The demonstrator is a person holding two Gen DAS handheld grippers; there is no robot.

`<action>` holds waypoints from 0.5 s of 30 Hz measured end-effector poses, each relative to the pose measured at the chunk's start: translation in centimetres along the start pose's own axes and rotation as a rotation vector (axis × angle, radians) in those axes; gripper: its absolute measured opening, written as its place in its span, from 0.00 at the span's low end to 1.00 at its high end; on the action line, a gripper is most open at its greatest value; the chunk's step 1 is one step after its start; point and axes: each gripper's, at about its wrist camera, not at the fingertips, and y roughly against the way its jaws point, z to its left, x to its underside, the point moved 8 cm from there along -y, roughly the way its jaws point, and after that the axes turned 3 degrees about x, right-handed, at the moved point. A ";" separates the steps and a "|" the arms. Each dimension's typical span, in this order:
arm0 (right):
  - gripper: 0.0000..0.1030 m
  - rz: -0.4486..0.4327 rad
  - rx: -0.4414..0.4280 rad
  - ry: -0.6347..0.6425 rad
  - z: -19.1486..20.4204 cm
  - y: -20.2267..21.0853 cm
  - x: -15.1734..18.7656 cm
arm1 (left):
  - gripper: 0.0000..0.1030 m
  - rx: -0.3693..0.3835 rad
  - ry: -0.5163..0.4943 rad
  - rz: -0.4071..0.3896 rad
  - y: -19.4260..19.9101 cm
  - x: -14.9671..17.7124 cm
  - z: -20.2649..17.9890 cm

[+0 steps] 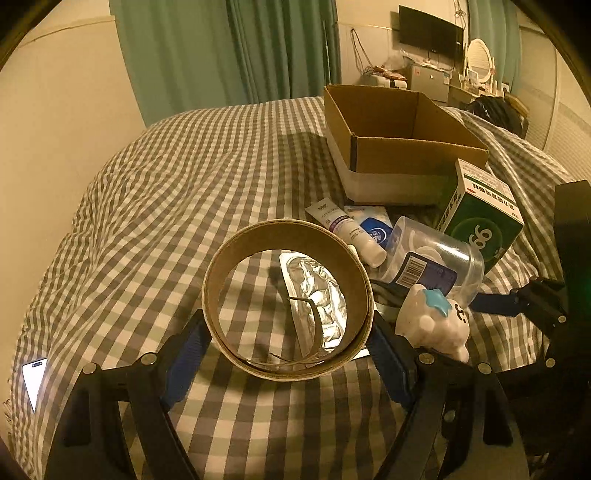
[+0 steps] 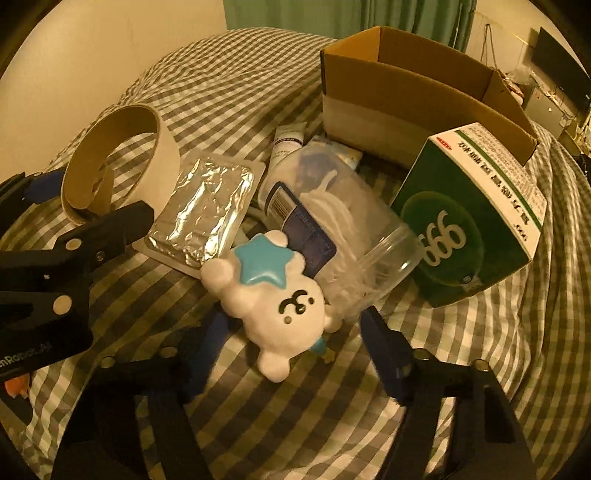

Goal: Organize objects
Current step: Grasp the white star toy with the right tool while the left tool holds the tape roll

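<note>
Left tongs (image 1: 291, 354): clamped on the brown cardboard tape ring (image 1: 288, 295), one blue-padded finger on each outer side; the ring is tilted, its lower rim between the fingers, over the grey-and-white checked bed cover (image 1: 177, 192).
Right tongs (image 2: 291, 343): spread wide, a finger on either side of the white plush-like bear figure with a blue star on its head (image 2: 273, 295), neither finger clearly touching it; nothing held.
Bear figure: lying on its back on the bed cover, head toward the pile, touching the clear plastic jar.
Silver foil pouch (image 2: 203, 218): flat on the cover, just left of the bear and beside the tape ring; from the left wrist view it shows through the ring's opening.
Clear plastic jar with a dark barcode label (image 2: 332, 229): on its side, open mouth toward the green box, white contents inside.
White tube with purple print (image 1: 349, 229): lying behind the jar, beside a blue-and-white packet (image 1: 375, 229).
Green and white carton printed 999 (image 2: 469, 225): tipped, leaning near the big box's front corner, just right of the jar.
Open brown cardboard box with a white lower band (image 1: 399, 147): farthest of the group, upright on the bed; I cannot tell what lies in it.
White phone (image 1: 35, 376): at the bed's left edge, well apart.
Background: green curtains (image 1: 229, 48), a dark wall screen (image 1: 430, 31).
</note>
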 end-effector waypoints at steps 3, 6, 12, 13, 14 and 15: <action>0.62 0.002 -0.007 0.010 0.2 0.2 0.0 | 0.82 -0.001 -0.002 0.004 -0.1 0.0 0.0; 0.49 0.005 -0.016 0.030 0.7 0.5 0.0 | 0.82 0.003 0.000 0.006 -0.1 0.0 0.0; 0.48 -0.028 -0.018 0.066 0.9 2.3 -0.3 | 0.82 0.004 0.005 0.003 0.1 -0.2 -0.1; 0.48 -0.038 -0.016 0.072 0.9 2.8 -0.4 | 0.82 0.005 0.005 0.000 0.2 -0.3 -0.2; 0.48 -0.049 -0.016 0.074 0.8 3.4 -0.5 | 0.82 0.006 0.005 -0.003 0.3 -0.4 -0.3; 0.48 -0.060 -0.015 0.076 0.8 3.8 -0.6 | 0.82 0.007 0.004 -0.003 0.4 -0.5 -0.4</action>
